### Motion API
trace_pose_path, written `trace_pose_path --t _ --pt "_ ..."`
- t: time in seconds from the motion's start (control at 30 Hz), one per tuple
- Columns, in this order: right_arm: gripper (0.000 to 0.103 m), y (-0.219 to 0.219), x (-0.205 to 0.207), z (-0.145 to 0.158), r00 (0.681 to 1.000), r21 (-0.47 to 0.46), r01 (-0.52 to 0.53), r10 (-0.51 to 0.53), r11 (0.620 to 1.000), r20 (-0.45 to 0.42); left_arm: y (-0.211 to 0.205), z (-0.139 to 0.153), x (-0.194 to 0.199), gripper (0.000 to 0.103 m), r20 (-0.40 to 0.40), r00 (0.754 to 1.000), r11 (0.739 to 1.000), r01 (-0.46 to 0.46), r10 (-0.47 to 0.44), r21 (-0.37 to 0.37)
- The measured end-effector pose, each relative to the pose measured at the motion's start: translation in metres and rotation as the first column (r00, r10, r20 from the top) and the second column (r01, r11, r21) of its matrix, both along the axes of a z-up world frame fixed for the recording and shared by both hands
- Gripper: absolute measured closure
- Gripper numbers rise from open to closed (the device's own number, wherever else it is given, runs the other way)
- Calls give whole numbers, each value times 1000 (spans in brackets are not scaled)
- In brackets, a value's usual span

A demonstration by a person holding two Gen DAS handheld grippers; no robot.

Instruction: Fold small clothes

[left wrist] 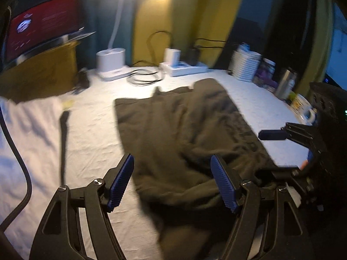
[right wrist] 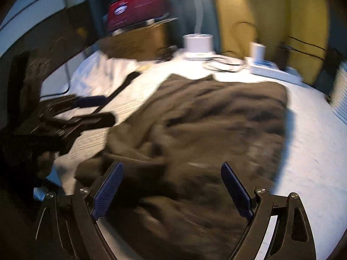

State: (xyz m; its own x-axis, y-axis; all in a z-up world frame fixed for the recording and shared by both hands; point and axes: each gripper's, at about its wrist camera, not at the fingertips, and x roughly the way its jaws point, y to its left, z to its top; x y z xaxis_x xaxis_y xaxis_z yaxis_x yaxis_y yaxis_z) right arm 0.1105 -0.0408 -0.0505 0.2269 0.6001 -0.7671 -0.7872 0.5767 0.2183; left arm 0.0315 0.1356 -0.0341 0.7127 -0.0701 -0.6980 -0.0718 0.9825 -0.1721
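Dark garment (left wrist: 184,130) lies spread on white sheet (left wrist: 91,134), ready for folding. Left gripper (left wrist: 171,184) and right gripper (right wrist: 173,192) both gape wide, holding nothing, above its near edge.

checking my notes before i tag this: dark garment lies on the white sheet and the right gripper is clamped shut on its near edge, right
Not quite. The dark garment does lie on the white sheet, but the right gripper is not clamped on it: the right wrist view shows its jaws standing wide apart above the cloth, pads pressing on nothing. The left wrist view shows the same gripper open.
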Motion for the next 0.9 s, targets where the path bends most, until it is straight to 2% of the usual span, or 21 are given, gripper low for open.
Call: trace_pose_path --t 0.13,0.23,0.27,0.3,0.4,0.5,0.63,0.9 --pt "11 -34 14 -2 996 1 87 -87 996 9 -27 2 14 30 -3 996 996 92 -92 17" --pt "11 -49 18 -10 992 -13 126 -126 992 5 -42 -12 24 31 -56 987 988 151 -151 8" --pt "11 -54 19 -14 991 -17 134 -134 991 0 -45 -18 25 41 -71 985 987 159 -157 15" --pt "11 -56 19 -17 990 -19 138 -138 990 -4 -50 -26 25 65 -105 980 985 173 -169 25" --pt "11 -59 15 -30 991 -30 129 -129 991 -17 -56 -35 19 93 -159 973 984 173 -165 39" --pt "11 -56 8 -44 994 -75 105 -105 992 2 -56 -30 2 98 -167 979 990 130 -120 48" --pt "11 -54 1 -54 998 -96 55 -56 994 -3 -54 -25 -23 100 -181 982 996 63 -50 67" --pt "11 -49 -20 -55 998 -141 -22 30 990 58 -49 -37 -52 102 -260 964 996 -34 55 85"
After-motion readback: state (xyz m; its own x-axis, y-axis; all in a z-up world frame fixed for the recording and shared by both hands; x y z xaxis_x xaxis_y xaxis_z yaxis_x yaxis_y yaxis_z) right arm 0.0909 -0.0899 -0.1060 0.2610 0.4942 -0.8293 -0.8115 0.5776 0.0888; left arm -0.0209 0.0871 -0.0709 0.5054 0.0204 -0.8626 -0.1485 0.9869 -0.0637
